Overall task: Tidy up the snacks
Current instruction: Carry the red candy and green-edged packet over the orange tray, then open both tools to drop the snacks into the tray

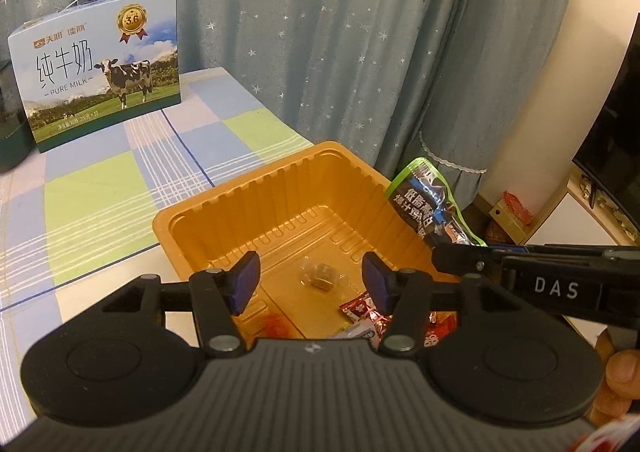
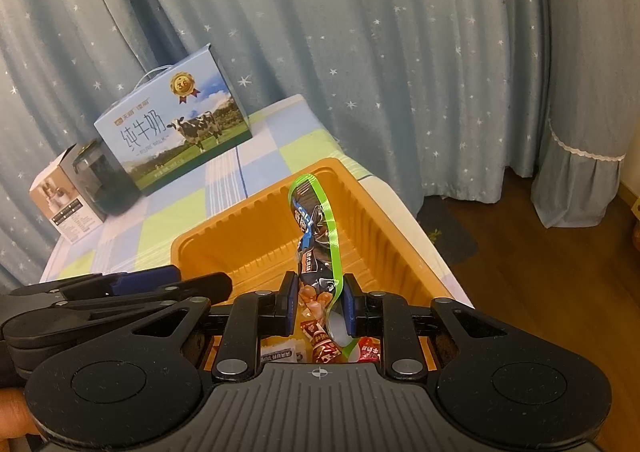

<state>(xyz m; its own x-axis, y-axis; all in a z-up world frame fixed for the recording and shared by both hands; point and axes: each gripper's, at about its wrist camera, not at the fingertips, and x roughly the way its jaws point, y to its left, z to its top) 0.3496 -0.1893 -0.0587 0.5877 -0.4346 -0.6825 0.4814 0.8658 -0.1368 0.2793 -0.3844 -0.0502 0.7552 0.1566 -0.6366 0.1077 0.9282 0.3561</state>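
Right wrist view: our right gripper (image 2: 317,306) pinches the green-edged snack pouch (image 2: 318,240), long axis toward twelve o'clock over the orange tray (image 2: 256,211), while the left gripper (image 1: 310,282) gapes empty

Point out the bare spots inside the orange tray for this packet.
Free: the tray's far half, bordered by its ribbed back wall and the clear-wrapped candy. Crowded: the near right corner, where red snack packets pile up.

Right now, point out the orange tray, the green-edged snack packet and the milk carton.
orange tray (image 1: 224,207): left wrist view, on its far left rim.
green-edged snack packet (image 2: 316,252): right wrist view, on its dark middle.
milk carton (image 1: 100,63): left wrist view, on its printed front face.
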